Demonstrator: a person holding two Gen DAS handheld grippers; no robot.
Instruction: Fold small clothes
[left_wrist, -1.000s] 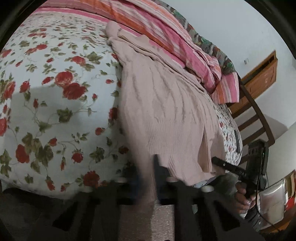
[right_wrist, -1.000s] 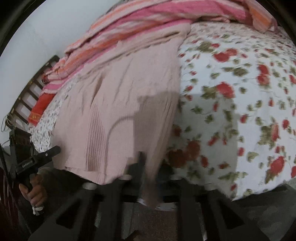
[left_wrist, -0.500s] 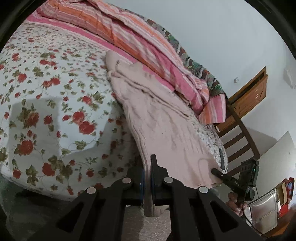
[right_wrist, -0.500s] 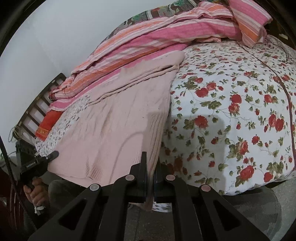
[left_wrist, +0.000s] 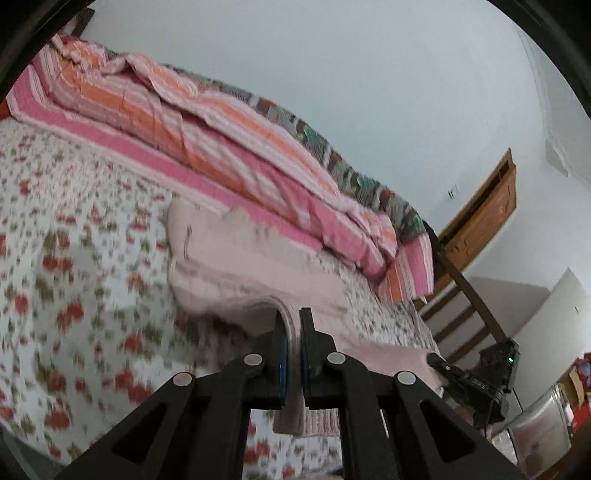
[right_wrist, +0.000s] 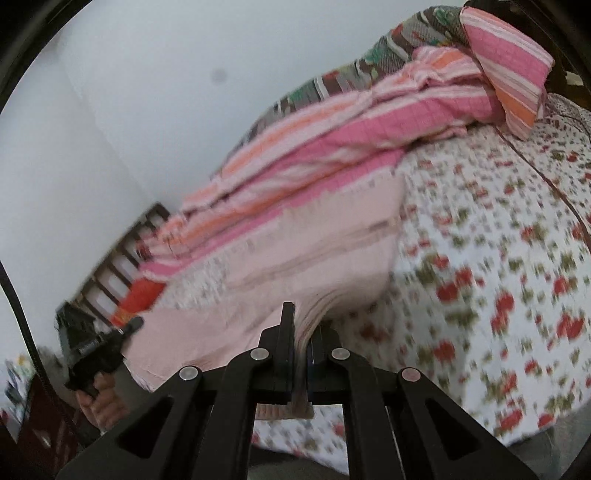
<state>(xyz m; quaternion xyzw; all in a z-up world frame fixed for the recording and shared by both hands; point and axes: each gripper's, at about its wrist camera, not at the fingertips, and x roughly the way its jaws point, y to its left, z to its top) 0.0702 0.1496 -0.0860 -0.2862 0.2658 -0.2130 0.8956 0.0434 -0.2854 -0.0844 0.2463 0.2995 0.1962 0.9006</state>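
Both the left tongs (left_wrist: 292, 328) and right tongs (right_wrist: 303, 325) pinch the pink knit sweater's (left_wrist: 236, 269) near hem corners, raised off the floral bed (left_wrist: 74, 258), apparently to fold it toward the far collar.

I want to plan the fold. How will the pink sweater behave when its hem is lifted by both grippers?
The sweater is probably floppy: it bends sharply at the left gripper and right gripper. Its far end lies on the bed, so it may drag. The ribbed knit looks unlikely to slip.
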